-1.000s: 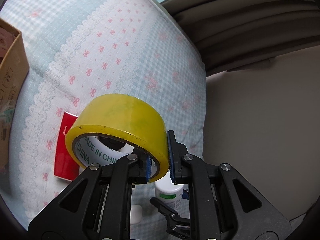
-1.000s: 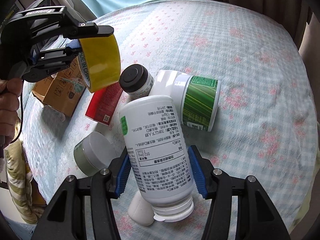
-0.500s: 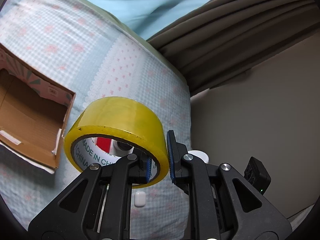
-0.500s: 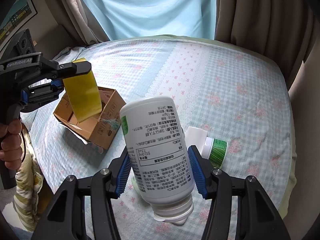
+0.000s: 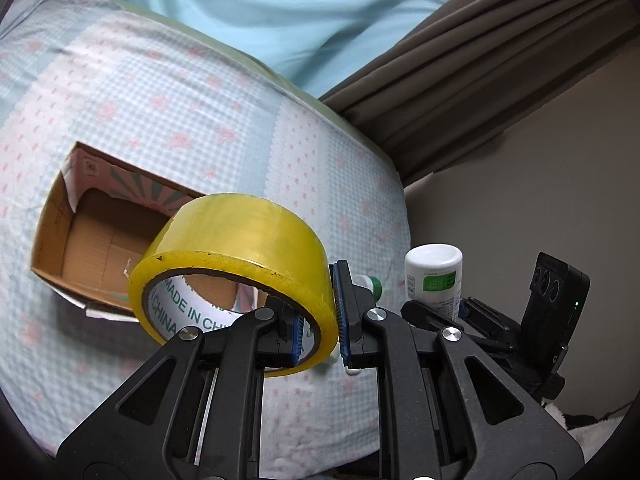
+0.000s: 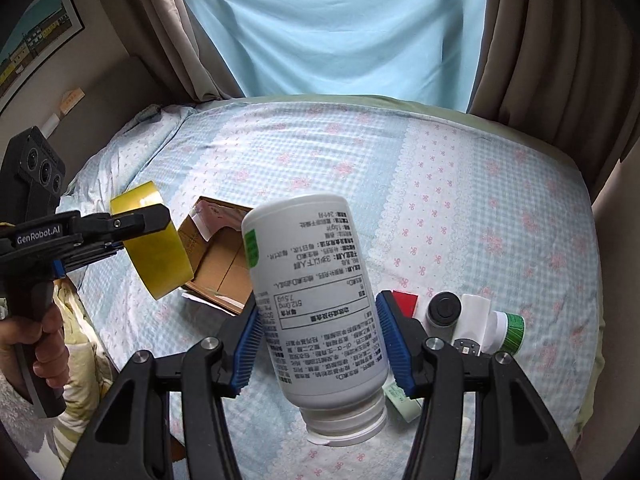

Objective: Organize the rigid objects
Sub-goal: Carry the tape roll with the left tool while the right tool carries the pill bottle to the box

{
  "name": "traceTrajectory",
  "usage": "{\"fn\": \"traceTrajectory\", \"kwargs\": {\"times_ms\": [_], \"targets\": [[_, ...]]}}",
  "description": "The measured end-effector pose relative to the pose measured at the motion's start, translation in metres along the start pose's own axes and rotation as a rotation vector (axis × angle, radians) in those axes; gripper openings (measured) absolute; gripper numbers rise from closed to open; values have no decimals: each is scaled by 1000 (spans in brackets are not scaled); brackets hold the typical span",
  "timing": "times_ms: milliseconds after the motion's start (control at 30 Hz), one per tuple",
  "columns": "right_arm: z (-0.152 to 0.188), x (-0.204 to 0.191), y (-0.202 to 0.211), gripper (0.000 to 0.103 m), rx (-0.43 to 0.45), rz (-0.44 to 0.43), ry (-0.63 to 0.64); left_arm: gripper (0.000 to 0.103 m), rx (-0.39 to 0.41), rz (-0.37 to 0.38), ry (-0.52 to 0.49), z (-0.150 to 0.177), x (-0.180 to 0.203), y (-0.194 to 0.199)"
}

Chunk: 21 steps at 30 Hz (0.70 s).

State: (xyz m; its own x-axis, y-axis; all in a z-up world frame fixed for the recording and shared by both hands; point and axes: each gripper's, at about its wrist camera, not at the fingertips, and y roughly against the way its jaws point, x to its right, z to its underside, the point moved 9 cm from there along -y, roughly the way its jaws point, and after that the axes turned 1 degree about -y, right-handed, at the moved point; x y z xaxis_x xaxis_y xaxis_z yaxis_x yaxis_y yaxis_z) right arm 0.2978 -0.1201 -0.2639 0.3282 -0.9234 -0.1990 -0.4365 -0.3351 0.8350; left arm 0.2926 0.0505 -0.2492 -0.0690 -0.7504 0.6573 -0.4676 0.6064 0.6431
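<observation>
My left gripper point(image 5: 318, 322) is shut on the wall of a yellow tape roll point(image 5: 236, 256) and holds it in the air, just right of an open cardboard box point(image 5: 86, 236) on the bed. In the right wrist view the tape roll point(image 6: 158, 248) hangs left of the box point(image 6: 218, 260). My right gripper point(image 6: 318, 344) is shut on a large white pill bottle point(image 6: 316, 292), cap towards the camera, held above the bed beside the box. That bottle point(image 5: 434, 276) also shows at the right of the left wrist view.
On the blue checked bedspread point(image 6: 460, 208) lie a red packet point(image 6: 406, 300), a black-capped jar point(image 6: 442, 310), a white bottle with a green label point(image 6: 500, 326) and a pale tube point(image 6: 400, 396). Curtains point(image 6: 540, 32) and a wall stand behind the bed.
Both grippers have risen and drawn back from the pile, carrying tape and bottle. The cardboard box has come into view under the tape roll; the loose items now lie lower right.
</observation>
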Motion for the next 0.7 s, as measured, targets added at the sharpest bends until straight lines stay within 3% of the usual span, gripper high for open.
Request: {"fn": "traceTrajectory", "kwargs": {"times_ms": [200,367,567,700], "targets": [[-11,-53,-29,51,-5,23,-61,12,-78,-23,-66,-12,-59,24],[-18,-78,-63,51,-11,25,-109,12,-140,-48,-133,-23,-96,18],[-22,-86,-124,51,-56,26,-130,12,-217,-78,-162,-33,-139,-21],[-19,-84,-169,51,-93,46,-76,12,-285,-116,-172,-26,-170,-61]]}}
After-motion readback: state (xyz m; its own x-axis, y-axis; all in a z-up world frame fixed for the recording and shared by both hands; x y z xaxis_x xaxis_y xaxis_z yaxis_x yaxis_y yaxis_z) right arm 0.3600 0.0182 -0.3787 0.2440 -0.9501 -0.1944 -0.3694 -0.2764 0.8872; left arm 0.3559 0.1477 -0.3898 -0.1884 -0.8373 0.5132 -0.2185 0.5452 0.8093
